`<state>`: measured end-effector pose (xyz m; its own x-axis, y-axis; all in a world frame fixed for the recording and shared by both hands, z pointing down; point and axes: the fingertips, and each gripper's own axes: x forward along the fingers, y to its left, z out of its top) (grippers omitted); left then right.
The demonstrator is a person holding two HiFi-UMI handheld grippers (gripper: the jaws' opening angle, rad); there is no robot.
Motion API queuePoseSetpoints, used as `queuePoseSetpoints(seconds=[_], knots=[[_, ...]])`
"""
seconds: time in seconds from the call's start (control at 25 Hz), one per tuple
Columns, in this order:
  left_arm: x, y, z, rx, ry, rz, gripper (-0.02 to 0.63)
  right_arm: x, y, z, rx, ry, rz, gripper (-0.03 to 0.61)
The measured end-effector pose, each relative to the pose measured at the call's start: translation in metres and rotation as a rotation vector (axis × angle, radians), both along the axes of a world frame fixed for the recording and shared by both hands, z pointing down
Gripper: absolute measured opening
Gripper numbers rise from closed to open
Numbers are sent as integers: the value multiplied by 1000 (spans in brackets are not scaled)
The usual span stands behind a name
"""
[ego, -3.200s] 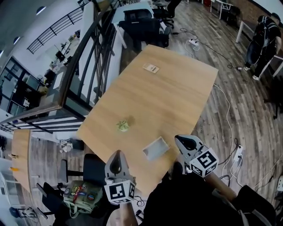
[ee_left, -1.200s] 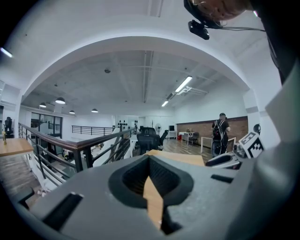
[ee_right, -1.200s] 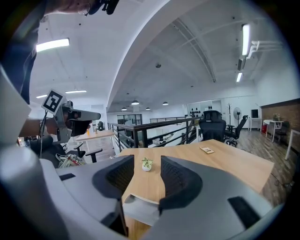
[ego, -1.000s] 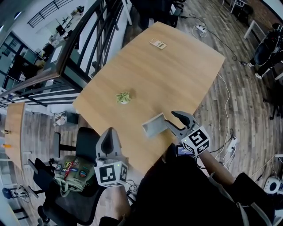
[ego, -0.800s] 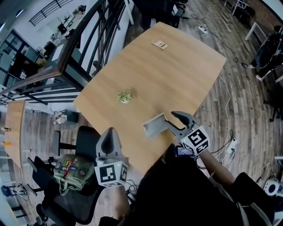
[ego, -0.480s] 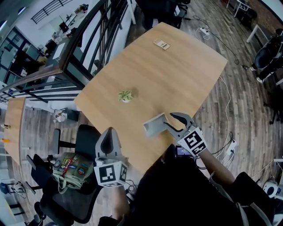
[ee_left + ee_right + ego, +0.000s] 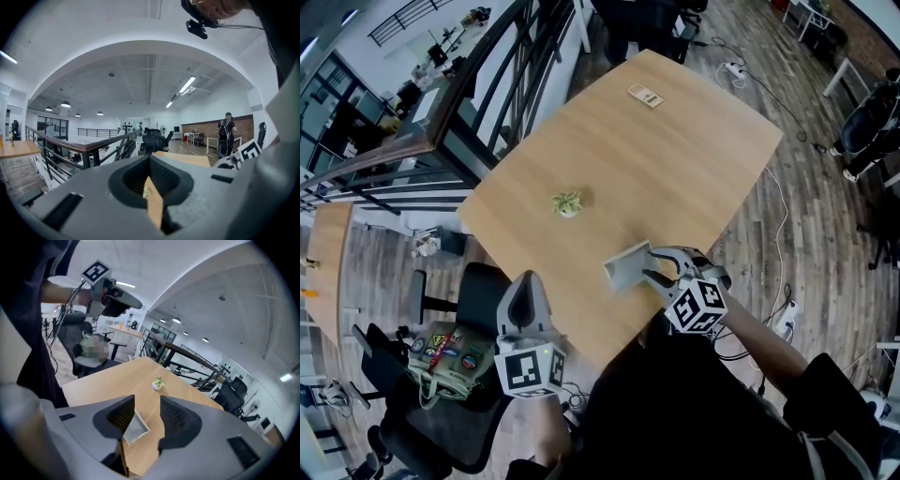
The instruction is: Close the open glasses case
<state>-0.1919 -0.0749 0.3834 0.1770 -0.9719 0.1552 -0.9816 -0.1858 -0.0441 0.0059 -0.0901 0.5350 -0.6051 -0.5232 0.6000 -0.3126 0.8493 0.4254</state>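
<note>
The glasses case (image 7: 623, 269) sits open on the table (image 7: 675, 159), close to the near edge. Closing has not yet been carried out; the whole step appears to remain. The right gripper (image 7: 650, 263) is at the case's right end, fingers spread, the case showing in the gap, ungripped. The left gripper (image 7: 525, 292) hangs off the table, well apart, fingers pressed together, empty.

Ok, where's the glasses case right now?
Head view: the glasses case sits by the near edge of the table, just ahead of the open right hand-held gripper; the small plant is farther left.
</note>
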Motion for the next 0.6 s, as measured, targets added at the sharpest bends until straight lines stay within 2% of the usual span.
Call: queuePoseSetpoints(seconds=[0.2, 0.4, 0.6], knots=[[-1, 2, 4, -10, -31, 5, 0, 5, 9, 25, 70, 223, -133, 181], [-1, 6, 5, -15, -22, -4, 0, 12, 17, 43, 122, 412, -267, 178], [-1, 10, 6, -18, -9, -16, 0, 20, 18, 60, 172, 573, -342, 172]])
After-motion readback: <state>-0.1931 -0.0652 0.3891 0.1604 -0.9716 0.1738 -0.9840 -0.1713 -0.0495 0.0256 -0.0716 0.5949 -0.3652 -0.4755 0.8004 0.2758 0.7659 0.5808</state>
